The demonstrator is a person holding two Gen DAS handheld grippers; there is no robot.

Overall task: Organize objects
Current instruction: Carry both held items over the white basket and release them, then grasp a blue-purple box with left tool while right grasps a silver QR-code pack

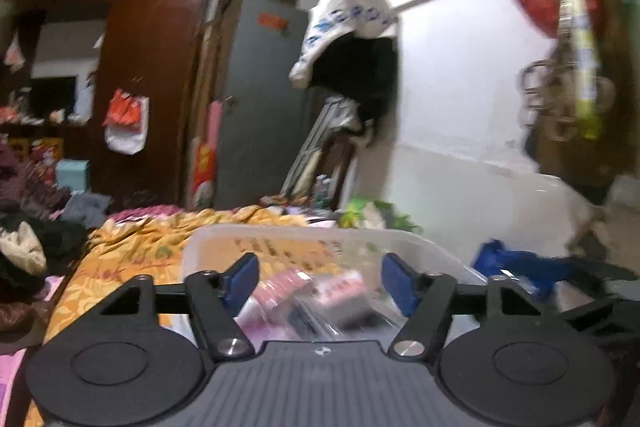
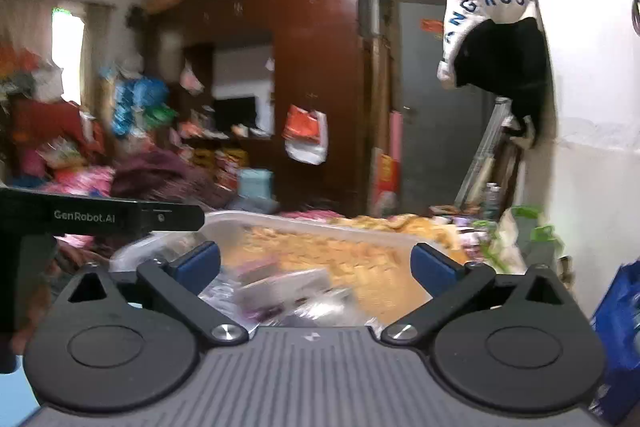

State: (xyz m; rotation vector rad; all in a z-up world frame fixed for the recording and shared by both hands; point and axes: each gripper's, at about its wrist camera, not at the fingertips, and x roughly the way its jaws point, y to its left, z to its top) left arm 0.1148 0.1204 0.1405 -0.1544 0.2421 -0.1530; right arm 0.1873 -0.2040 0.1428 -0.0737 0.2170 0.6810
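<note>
A clear plastic bin [image 1: 304,233] stands on a bed with a yellow floral cover [image 1: 132,247]. Inside it lie several pink-and-white packets in clear wrap [image 1: 320,291]. My left gripper [image 1: 320,281] hangs just above the bin's near side, its blue pads apart with nothing pressed between them. In the right wrist view the same bin [image 2: 320,227] shows, with wrapped packets [image 2: 288,287] at its near left. My right gripper [image 2: 316,265] stands wide open over them, holding nothing. The black body of the left gripper [image 2: 100,215] crosses that view at the left.
Piles of clothes [image 1: 28,227] crowd the bed's left side. A brown wardrobe [image 1: 152,67] and a grey door [image 1: 260,99] stand behind. A white wall [image 1: 460,107] runs along the right, with hanging clothes [image 1: 352,39]. A blue bag [image 1: 516,263] lies right of the bin.
</note>
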